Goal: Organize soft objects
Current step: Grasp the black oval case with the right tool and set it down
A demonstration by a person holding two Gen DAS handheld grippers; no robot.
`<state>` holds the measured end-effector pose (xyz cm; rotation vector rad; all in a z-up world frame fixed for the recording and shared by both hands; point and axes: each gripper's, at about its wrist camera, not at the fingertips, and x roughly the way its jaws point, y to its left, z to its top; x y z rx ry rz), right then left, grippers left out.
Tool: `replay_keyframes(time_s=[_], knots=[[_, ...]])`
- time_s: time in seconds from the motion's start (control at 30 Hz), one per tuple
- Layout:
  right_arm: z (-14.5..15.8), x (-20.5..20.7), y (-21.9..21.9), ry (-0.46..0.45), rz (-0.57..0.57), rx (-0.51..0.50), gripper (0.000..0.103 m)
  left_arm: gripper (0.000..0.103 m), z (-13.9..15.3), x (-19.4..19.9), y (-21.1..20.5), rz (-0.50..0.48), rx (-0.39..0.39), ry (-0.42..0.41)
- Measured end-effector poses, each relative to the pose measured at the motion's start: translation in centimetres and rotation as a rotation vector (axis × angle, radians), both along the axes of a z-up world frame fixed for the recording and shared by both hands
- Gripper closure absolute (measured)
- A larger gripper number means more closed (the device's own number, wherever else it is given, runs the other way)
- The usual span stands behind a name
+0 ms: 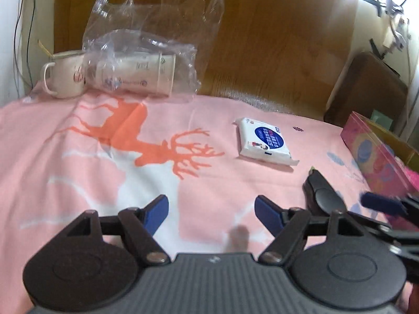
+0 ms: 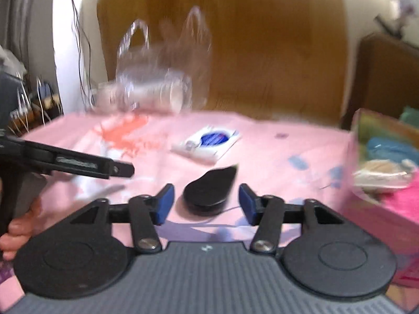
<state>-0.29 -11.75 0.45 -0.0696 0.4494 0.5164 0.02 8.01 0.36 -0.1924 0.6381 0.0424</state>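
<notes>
A white wipes pack [image 1: 264, 141] with a blue label lies flat on the pink deer-print cloth [image 1: 78, 157], ahead and right of my left gripper [image 1: 213, 214]. That gripper is open and holds nothing. A flat black oval object [image 2: 209, 188] rests on the cloth between the blue pads of my right gripper [image 2: 207, 202]. A small gap shows on each side of it, so the right gripper is open. The wipes pack [image 2: 207, 144] lies beyond the black object. The right wrist view is blurred.
A clear plastic bag [image 1: 141, 52] holding stacked paper cups lies at the back left beside a white mug [image 1: 65, 76]. A pink patterned box [image 2: 379, 162] with soft items inside stands at the right edge. A wooden headboard [image 1: 262, 39] rises behind. A hand [image 2: 15, 233] holds the left gripper.
</notes>
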Motion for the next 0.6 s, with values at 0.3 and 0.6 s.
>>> replay_keyframes(time_s=[0.3, 0.6], knots=[[-2.1, 2.6, 1.8, 0.124, -0.038, -0.041, 0.050, 0.025, -0.2, -0.1, -0.4, -0.025, -0.010, -0.003], [-2.4, -5.1, -1.2, 0.089, -0.013, -0.068, 0.050, 0.021, -0.1, -1.0, -2.8, -0.083, 0.054, 0.032]])
